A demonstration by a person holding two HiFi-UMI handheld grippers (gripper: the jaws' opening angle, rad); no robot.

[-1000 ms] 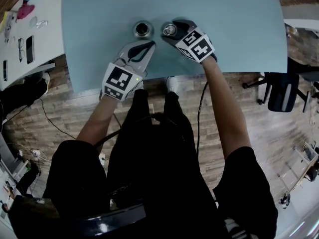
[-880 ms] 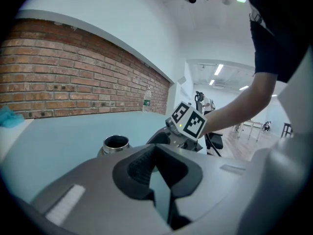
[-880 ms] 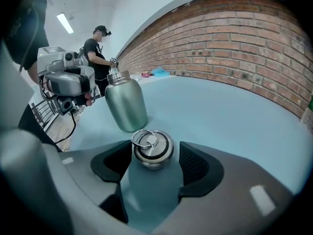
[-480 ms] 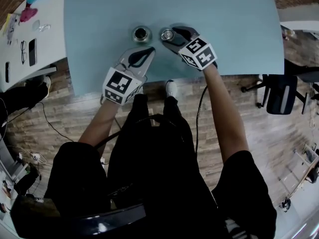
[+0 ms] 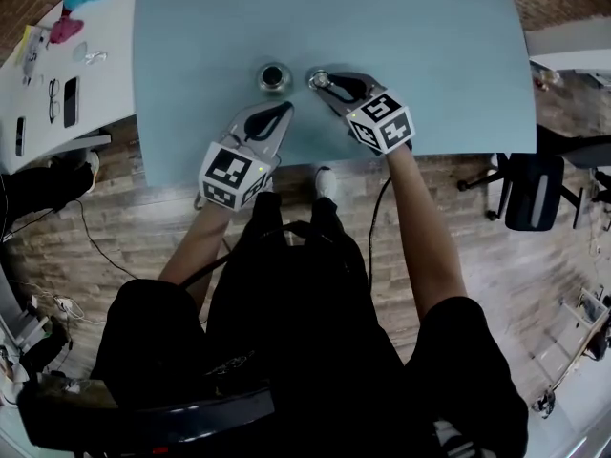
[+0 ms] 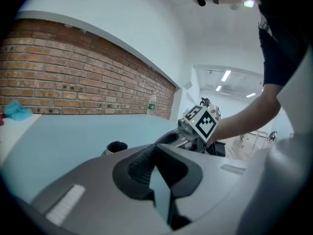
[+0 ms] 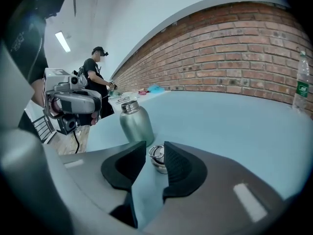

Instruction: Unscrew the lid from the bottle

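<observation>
The lid [image 7: 157, 159], off the bottle [image 7: 136, 124], lies on the pale blue surface [image 5: 430, 55] just beyond the right gripper [image 5: 332, 85]. Its jaws have just been closing, apparently on nothing, and stand slightly apart. If they dip, they could send the light cap skidding across the smooth top or into the open bottle further ahead. Both are brushed steel, the bottle round-shouldered. The jaw pads are ribbed and black. The left gripper [image 6: 155, 151] has its jaws clenched empty, with the bottle ahead of them.

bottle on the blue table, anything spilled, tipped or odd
Nothing stands out. The steel bottle stands upright, mouth open, no spill on the table. Its lid sits beside it, at the tips of the right gripper, whose jaws have just been closing but stand apart.
</observation>
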